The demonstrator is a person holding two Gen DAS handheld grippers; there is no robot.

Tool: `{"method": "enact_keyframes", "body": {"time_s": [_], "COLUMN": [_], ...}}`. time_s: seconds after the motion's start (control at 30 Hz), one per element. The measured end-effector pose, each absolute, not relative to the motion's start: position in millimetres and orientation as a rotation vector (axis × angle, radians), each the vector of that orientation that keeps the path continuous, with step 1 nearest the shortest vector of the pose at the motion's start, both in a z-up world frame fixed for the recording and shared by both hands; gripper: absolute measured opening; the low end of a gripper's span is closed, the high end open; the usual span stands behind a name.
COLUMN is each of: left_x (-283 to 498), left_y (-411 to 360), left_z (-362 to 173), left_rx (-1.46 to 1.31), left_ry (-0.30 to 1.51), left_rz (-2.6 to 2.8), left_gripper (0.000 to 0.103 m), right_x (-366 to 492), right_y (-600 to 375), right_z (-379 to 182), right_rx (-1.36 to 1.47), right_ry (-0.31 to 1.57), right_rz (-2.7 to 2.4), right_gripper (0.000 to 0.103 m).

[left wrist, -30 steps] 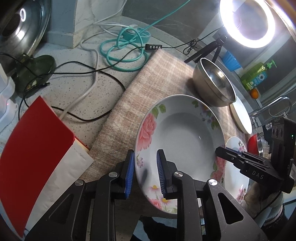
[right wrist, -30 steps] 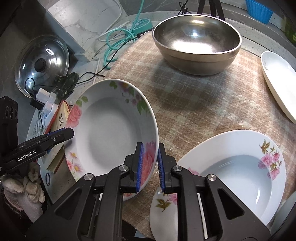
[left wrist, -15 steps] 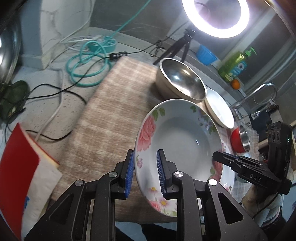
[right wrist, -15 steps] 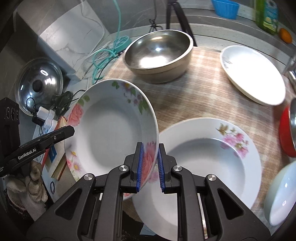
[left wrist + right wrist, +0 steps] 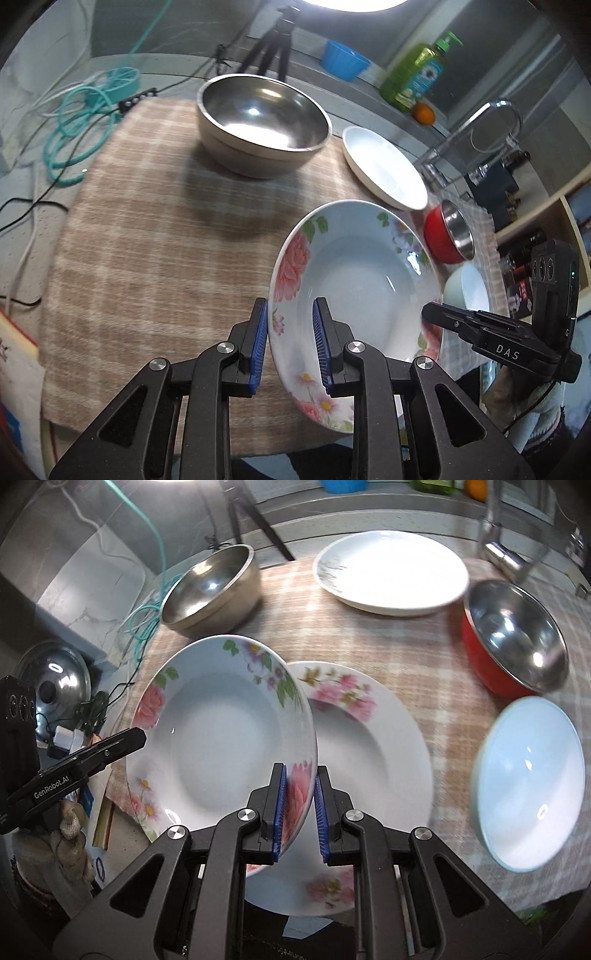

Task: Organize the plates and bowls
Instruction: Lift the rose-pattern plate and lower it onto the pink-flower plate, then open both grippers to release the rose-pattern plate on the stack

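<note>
Checked cloth [image 5: 147, 229] covers the counter [image 5: 22, 177]; its near edge is cut off behind both tools. Steel bowl [image 5: 263, 122], empty, stands at the far side. Rose plate [image 5: 221, 746], tilted and lifted above the cloth, hides the left part of the second floral plate [image 5: 369, 746] lying beneath it. White plate [image 5: 391, 568], red bowl [image 5: 513, 638] and pale bowl [image 5: 528, 794], all empty, are blurred. Left tool [image 5: 290, 345] and right tool [image 5: 298, 810] each pinch the rose plate's rim on opposite sides.
</note>
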State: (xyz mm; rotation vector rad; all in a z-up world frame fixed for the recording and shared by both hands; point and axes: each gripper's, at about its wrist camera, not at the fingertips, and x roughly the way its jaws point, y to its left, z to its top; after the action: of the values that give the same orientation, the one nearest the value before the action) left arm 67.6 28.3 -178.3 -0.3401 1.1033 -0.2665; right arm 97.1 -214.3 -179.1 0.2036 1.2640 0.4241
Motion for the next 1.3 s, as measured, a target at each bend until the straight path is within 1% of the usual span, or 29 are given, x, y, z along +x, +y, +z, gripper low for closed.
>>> {"method": "enact_keyframes", "body": {"time_s": [0.23,0.67,1.03,1.3], "left_x": [75,79,81,82], "left_y": [1,-19,-20,-21], "left_z": [-186,-195,-201,-201], "left_rx": [-0.292,-0.246,-0.232,-0.223], "left_ry": [1.136,1.177,1.195,1.193], "left_rz": [-0.319,-0.346,-0.333,-0.327], "left_gripper": [0.022,0.022,0.022,0.022], "right_x": [89,81,84,82], "right_y": [-241,-256,-249,-239], "right_z": [-188,-197,-198,-195], "right_rx": [0.233,0.228,0.178,0.061], "right_ry": [1.276,1.286,1.288,1.266], "right_rz": [0.362,0.318,0.317,0.3], "right_gripper": [0.015,0.016,0.016,0.02]}}
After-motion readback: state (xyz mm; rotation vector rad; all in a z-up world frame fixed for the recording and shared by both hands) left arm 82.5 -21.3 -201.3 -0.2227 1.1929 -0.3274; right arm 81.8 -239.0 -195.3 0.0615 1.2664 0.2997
